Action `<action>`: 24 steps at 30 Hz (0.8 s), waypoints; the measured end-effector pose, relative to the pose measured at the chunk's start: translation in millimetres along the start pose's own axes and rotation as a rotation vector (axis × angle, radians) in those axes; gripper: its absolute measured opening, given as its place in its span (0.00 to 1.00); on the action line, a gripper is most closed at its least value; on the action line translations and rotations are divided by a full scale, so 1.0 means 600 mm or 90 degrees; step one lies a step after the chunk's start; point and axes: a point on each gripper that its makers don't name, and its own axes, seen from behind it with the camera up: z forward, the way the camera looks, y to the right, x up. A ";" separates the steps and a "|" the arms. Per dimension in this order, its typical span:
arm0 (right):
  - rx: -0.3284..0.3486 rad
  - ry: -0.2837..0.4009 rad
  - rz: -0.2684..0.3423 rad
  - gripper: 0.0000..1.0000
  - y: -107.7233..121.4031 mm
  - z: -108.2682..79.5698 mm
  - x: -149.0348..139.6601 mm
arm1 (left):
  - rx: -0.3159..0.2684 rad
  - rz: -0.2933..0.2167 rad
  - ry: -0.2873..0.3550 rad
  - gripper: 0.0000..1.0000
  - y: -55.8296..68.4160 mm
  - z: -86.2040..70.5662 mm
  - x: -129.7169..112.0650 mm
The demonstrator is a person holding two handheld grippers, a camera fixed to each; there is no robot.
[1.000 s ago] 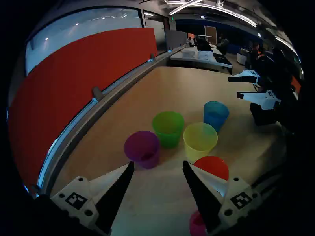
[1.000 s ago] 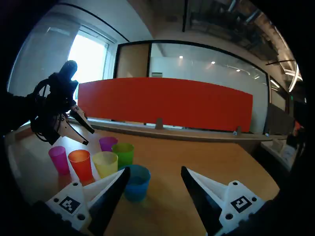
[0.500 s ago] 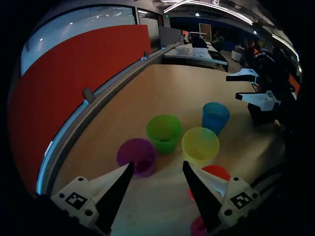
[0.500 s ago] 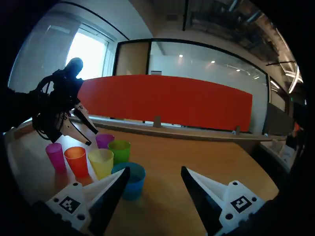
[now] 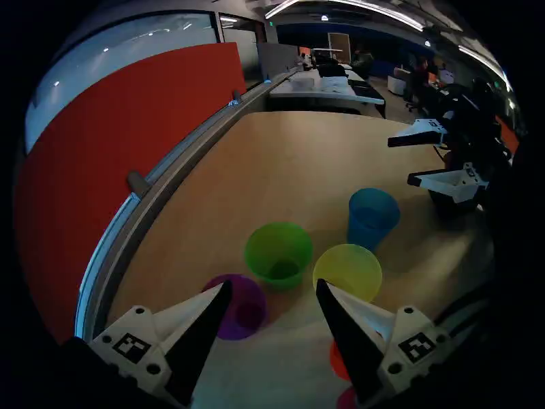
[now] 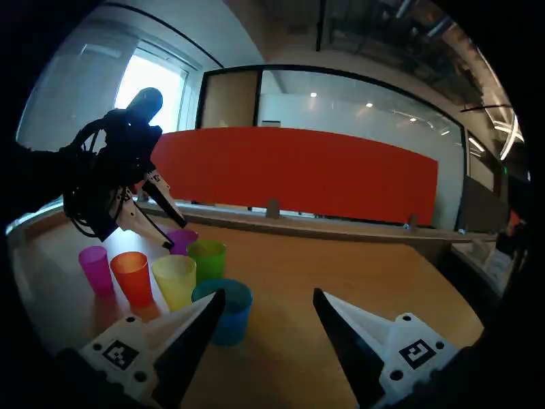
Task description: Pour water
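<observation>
- Left gripper (image 5: 272, 283) has its fingers wide apart and empty, hovering over the green cup (image 5: 278, 253).
- Right gripper (image 6: 268, 292) is also spread and empty, with the blue cup (image 6: 223, 310) beside one finger.
- Both cups stand upright on the table (image 5: 300, 157).

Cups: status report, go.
Left gripper open, empty, above the purple cup. Right gripper open, empty, beside the blue cup. Neither cup lifted; nothing in the way.

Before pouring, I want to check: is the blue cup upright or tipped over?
Upright. The blue cup stands on its base on the table, open mouth facing up.
</observation>
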 end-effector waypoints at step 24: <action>0.015 -0.011 0.001 1.00 -0.015 0.003 -0.011 | -0.039 0.021 -0.030 0.92 0.009 0.067 0.038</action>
